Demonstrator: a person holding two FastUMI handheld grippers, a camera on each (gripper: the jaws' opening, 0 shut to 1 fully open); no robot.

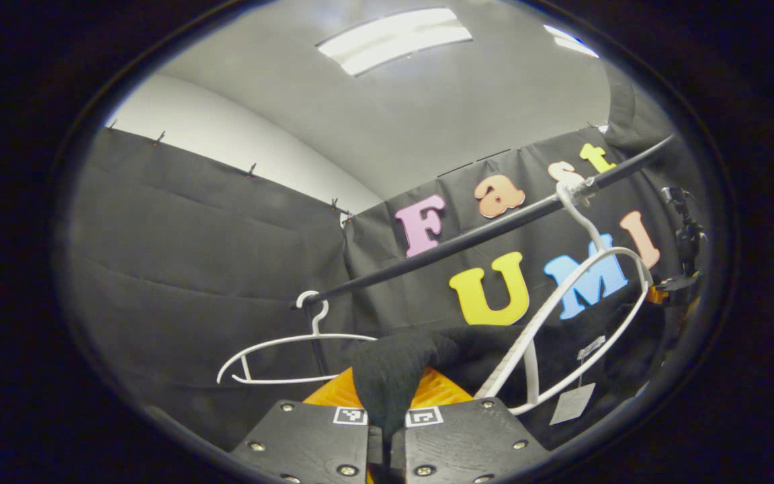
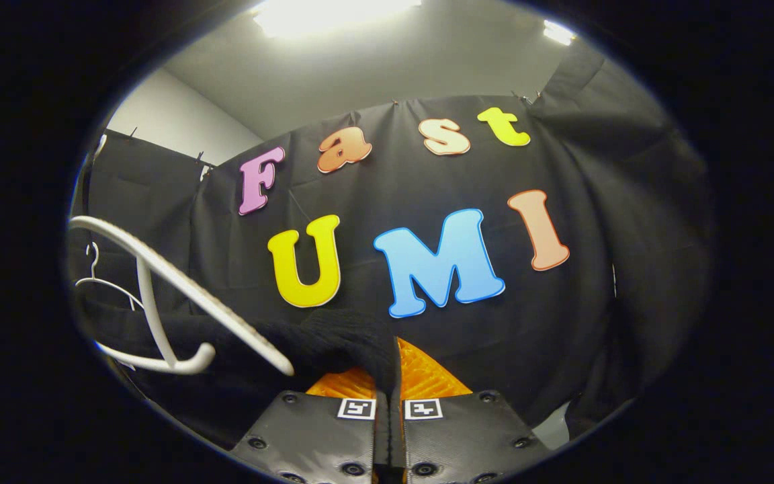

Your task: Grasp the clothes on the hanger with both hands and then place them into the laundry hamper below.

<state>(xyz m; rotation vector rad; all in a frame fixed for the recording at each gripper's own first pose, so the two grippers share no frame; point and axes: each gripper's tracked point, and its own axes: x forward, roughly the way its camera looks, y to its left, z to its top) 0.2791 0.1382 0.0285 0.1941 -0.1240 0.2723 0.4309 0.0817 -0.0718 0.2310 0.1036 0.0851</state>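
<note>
- Black cloth booth wall [image 1: 192,269] behind everything in both gripper views; pale ceiling with lit panels [image 1: 394,40] above.
- Black rail [image 1: 467,238] running across the left gripper view, slanting upward to the right.
- Black garment [image 1: 454,349] draped on a white hanger [image 1: 562,302] hooked over the rail at its right part; hanger tilted, its lower bar curving beneath the fabric.
- Same black garment [image 2: 239,349] and white hanger [image 2: 179,282] at lower left of the right gripper view, hanger arm angled down toward the claw.
- Left claw [image 1: 387,430] clenched on a bunched fold of the black garment, fabric rising from between both fingers.
- Right claw [image 2: 387,410] clenched on another fold of the black garment, cloth pinched between both fingers and humped just above them.
- Second white hanger [image 1: 293,349], bare, hooked at the left end of the rail, well apart from the loaded one; seen also small at far left of the right gripper view [image 2: 101,279].
- Dark clamp-like device [image 1: 686,242] at right edge of the left gripper view; detail unclear.
- Pale tag [image 1: 572,402] hanging on a string from the garment, below the hanger's lower bar.
</note>
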